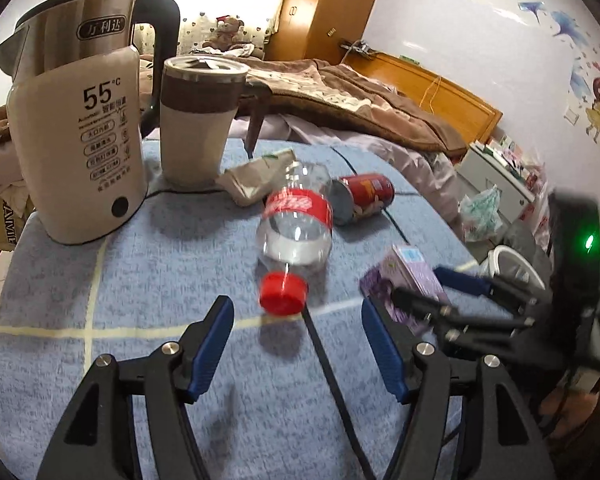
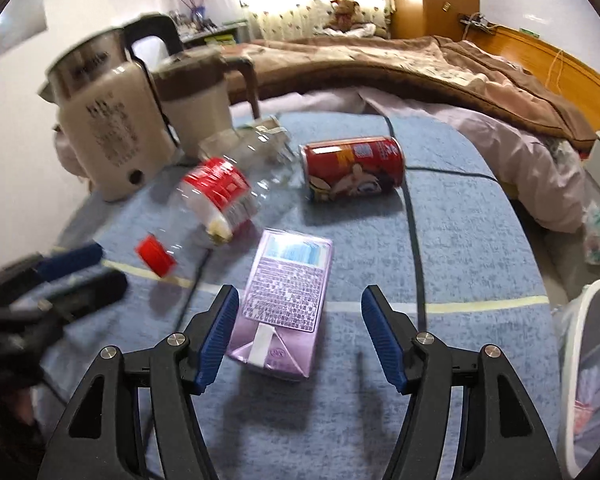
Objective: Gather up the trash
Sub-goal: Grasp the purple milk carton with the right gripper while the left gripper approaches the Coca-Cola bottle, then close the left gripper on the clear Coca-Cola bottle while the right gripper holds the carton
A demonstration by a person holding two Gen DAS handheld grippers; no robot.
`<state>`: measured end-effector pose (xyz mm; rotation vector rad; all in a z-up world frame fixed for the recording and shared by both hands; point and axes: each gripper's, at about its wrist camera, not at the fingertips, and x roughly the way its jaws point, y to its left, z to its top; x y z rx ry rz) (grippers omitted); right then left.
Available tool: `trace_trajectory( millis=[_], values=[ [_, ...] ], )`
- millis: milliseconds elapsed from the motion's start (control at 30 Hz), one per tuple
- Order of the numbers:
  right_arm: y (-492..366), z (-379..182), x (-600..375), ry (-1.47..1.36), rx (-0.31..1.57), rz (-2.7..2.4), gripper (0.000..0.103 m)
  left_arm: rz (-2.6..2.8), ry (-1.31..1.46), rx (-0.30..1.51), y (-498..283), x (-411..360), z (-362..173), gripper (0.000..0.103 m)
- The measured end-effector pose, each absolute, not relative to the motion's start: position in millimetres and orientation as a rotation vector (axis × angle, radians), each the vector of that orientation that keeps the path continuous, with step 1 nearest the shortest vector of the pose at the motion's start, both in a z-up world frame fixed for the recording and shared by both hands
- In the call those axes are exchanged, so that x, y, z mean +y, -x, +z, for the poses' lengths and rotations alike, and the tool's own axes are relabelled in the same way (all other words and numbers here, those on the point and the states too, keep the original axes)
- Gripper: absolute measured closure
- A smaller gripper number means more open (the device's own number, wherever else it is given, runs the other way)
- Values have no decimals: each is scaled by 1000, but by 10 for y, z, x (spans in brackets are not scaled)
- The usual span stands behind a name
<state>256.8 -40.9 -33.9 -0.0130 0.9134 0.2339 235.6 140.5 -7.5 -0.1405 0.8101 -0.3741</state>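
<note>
A clear plastic bottle (image 1: 296, 224) with a red label lies on the blue tablecloth (image 1: 100, 280), its red cap (image 1: 283, 293) pointing at me. My left gripper (image 1: 297, 308) is open, the cap just ahead of its tips. Lying flat, a purple drink carton (image 2: 284, 296) sits between the open jaws of my right gripper (image 2: 300, 294), close to the left finger, with no pad pressing on it. Behind it a red can (image 2: 352, 168) lies on its side. Crumpled paper (image 1: 256, 180) rests behind the bottle.
A kettle (image 1: 80, 140) and a lidded mug (image 1: 198, 120) stand at the back left. A black cable (image 1: 332, 380) runs across the cloth. A white waste bin (image 2: 580, 344) with a bag stands off the table's right edge. A bed lies behind.
</note>
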Motion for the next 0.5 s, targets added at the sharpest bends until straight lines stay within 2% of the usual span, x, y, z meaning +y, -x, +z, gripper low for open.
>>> trace_trajectory(
  millis=[133,233,500],
  values=[
    [-2582,-412,-532,-31,933,242,39,-364,118,804,-2487,1297,-36,30],
    [-2558,-432,-645,-49,924,235,63,-368,115,804,-2614,1220,-34,29],
    [-2501,-414,-853,-66,906,238,63,-345,93,851,-2949,1049,-118,28]
  ],
)
